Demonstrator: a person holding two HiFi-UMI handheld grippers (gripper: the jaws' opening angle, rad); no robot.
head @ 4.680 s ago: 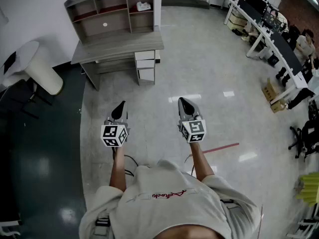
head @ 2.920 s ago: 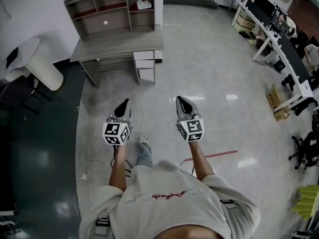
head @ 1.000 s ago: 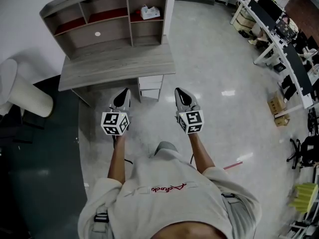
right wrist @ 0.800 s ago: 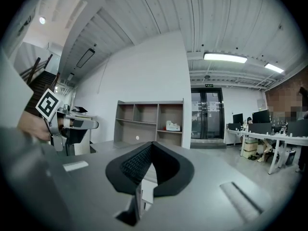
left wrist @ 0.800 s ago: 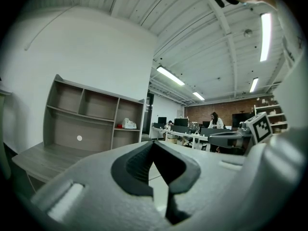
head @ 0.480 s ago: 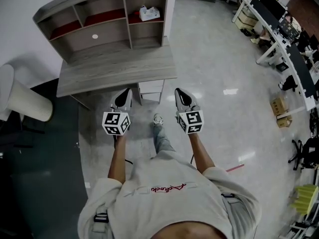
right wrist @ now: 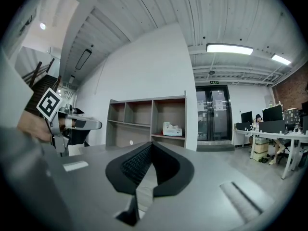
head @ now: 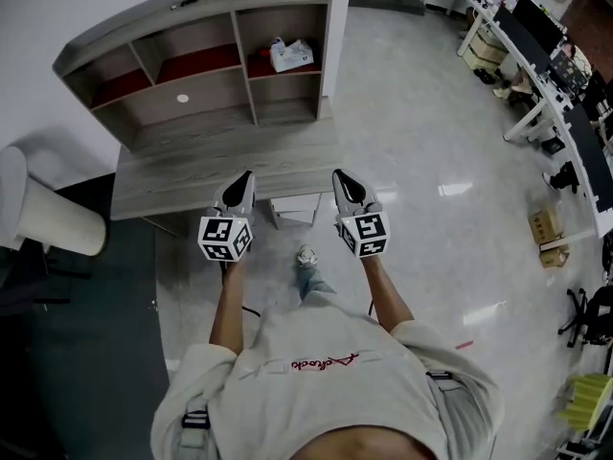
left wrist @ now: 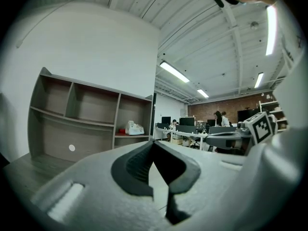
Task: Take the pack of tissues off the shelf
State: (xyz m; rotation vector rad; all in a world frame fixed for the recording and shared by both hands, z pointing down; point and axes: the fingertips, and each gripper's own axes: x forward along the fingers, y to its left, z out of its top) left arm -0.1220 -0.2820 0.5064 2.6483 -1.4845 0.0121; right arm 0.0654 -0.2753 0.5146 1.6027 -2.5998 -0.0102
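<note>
Pack: we see the pack (head: pixel 290 55) far off, in the shelf's (head: pixel 192 27) upper right compartment.
Jaws: left gripper (head: pixel 243 180) and right gripper (head: pixel 342 180) are both clenched and empty.
Hidden: the grippers cover part of the table's (head: pixel 182 175) near edge.
Room: open floor (head: pixel 412 142) to our right.

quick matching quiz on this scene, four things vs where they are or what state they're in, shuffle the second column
Column one:
1. pack of tissues
2. white dot
3. right gripper
4. drawer unit

Column two:
a. under the desk top
b. jaws together, nothing between them
c. upper right compartment of the shelf
d. back panel of the wide lower compartment

Pairs: 1-c, 2-d, 3-b, 4-a
</note>
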